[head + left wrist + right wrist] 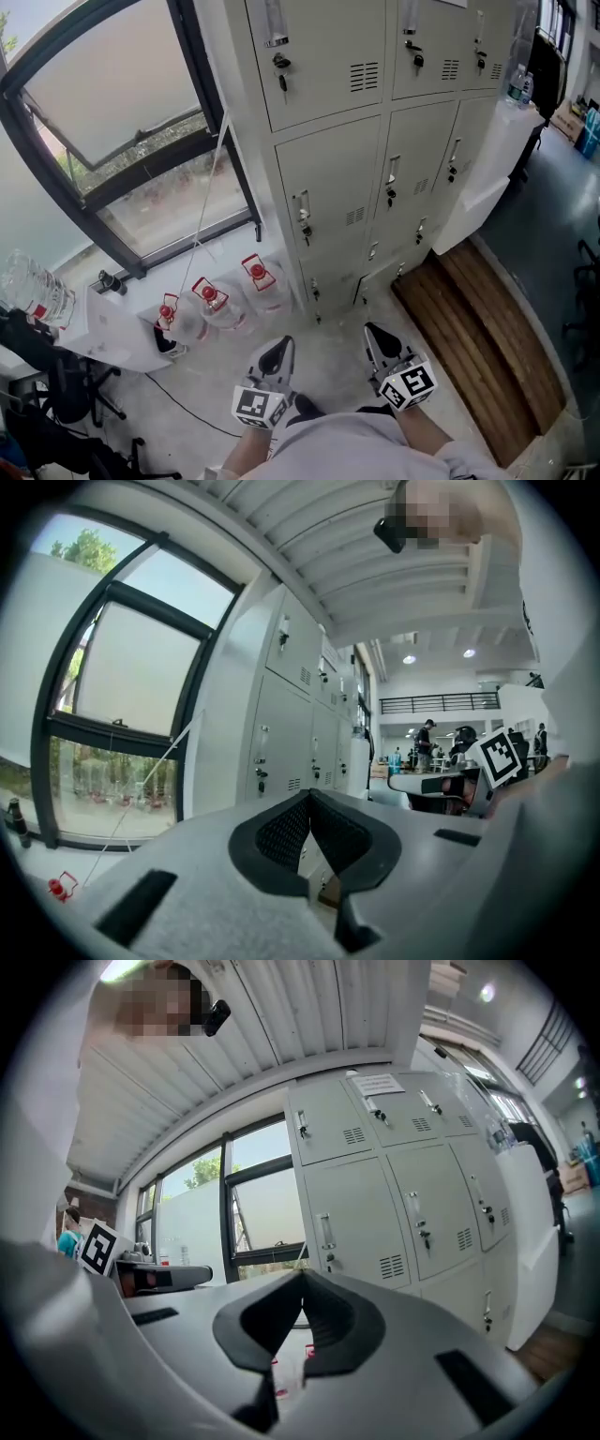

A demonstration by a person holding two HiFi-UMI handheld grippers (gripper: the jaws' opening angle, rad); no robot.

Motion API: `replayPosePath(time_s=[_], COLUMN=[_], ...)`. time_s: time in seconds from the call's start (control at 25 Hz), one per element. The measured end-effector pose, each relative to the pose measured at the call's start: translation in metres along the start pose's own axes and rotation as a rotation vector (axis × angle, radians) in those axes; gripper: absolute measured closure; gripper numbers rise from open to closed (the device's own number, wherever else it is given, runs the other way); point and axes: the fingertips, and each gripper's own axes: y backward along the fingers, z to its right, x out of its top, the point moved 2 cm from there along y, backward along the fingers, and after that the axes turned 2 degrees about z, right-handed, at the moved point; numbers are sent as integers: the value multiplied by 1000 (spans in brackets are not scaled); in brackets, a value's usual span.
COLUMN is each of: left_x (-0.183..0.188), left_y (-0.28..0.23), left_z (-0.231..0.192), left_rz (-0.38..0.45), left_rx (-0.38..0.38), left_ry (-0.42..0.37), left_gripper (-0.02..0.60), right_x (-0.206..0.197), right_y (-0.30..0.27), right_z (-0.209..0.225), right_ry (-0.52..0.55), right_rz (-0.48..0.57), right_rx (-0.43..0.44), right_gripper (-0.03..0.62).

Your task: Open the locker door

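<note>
A bank of pale grey lockers point(328, 187) stands ahead of me, every door shut, each with a slim handle point(302, 211) and a key lock. The same lockers fill the right gripper view point(366, 1213) and run along the left of the left gripper view point(281, 724). My left gripper point(281, 347) and right gripper point(375, 331) hang low and side by side, well short of the lockers and touching nothing. The left gripper point(307, 795) has its jaws shut together and empty. Equally shut and empty is the right gripper point(302, 1275).
Three large water bottles with red caps point(225, 300) stand on the floor left of the lockers, under a big window point(122, 141). A wooden platform point(487, 328) lies to the right. A white desk point(112, 323) and a black chair point(56, 394) sit at the left. People stand far off point(427, 738).
</note>
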Motion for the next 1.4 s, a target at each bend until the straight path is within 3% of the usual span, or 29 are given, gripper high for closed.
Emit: replayPosePath(time_s=[0.12, 0.2, 0.36, 0.52, 0.84, 0.96, 1.16, 1.4], left_x=[3, 2, 2, 1, -7, -8, -9, -44], left_y=[-11, -18, -29, -41, -64, -74, -85, -93], left_z=[-18, -29, -53, -48, -44, -40, -39, -33], left_rz=[-3, -9, 0, -10, -30, -38, 58, -47], left_rx=[-111, -133, -49, -53, 66, 75, 46, 22], left_ry=[-48, -53, 11, -6, 18, 20, 50, -10], left_gripper=[578, 578, 580, 578, 580, 580, 580, 578], right_x=[2, 2, 1, -1, -4, -5, -15, -49], right_y=[-27, -39, -52, -64, -81, -85, -94, -96], right_z=[-6, -6, 2, 19, 55, 64, 68, 63], right_ry=[4, 0, 25, 19, 52, 60, 76, 106], right_rz=[13, 18, -3, -25, -82, -80, -56, -90], right_rx=[-39, -63, -67, -37, 17, 35, 61, 71], right_gripper=[582, 582, 582, 582, 582, 582, 582, 582])
